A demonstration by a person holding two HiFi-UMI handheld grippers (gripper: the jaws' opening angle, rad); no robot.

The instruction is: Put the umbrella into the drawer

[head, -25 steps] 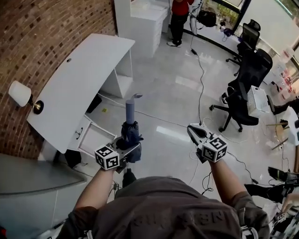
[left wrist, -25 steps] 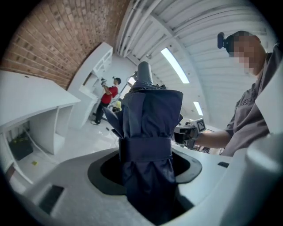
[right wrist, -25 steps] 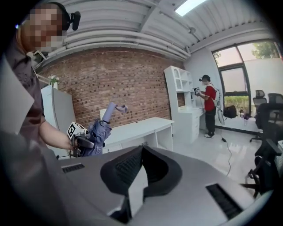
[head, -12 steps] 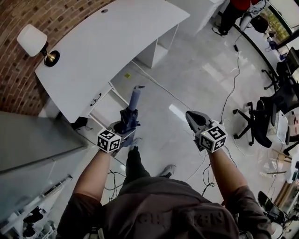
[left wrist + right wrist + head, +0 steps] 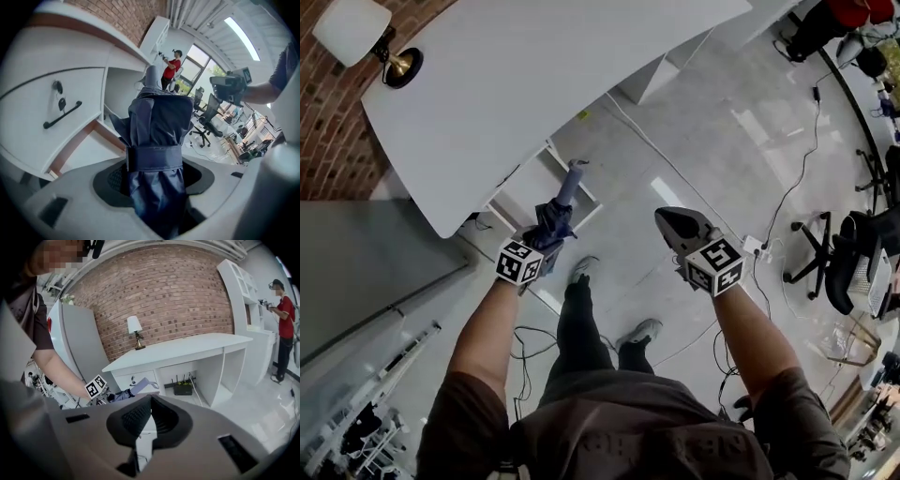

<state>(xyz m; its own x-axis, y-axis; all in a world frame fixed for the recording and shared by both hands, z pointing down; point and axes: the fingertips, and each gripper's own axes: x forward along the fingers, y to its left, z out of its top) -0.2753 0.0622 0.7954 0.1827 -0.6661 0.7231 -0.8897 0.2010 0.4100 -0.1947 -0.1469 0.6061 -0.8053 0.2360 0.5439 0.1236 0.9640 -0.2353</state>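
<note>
A folded navy umbrella [image 5: 554, 218] with a grey handle is held in my left gripper [image 5: 542, 242], whose jaws are shut on its strapped canopy [image 5: 157, 126]. It points toward the white desk [image 5: 534, 84]. Under the desk's left end an open drawer [image 5: 523, 192] shows its white bottom [image 5: 89, 152], below a closed drawer front with a black handle [image 5: 61, 115]. The umbrella's tip hangs just over the drawer's near edge in the head view. My right gripper [image 5: 673, 221] hovers over the floor to the right, its jaws shut and nothing between them. From the right gripper view the umbrella [image 5: 133, 391] sits in front of the drawers.
A table lamp [image 5: 356, 33] stands on the desk by the brick wall. A grey cabinet [image 5: 366, 262] is left of the drawers. Cables [image 5: 769, 206] and office chairs [image 5: 853, 262] are on the floor to the right. A person in red [image 5: 283, 310] stands by white shelving.
Both grippers have come down and closer to the desk. The umbrella stays in the left gripper and now reaches the open drawer.
</note>
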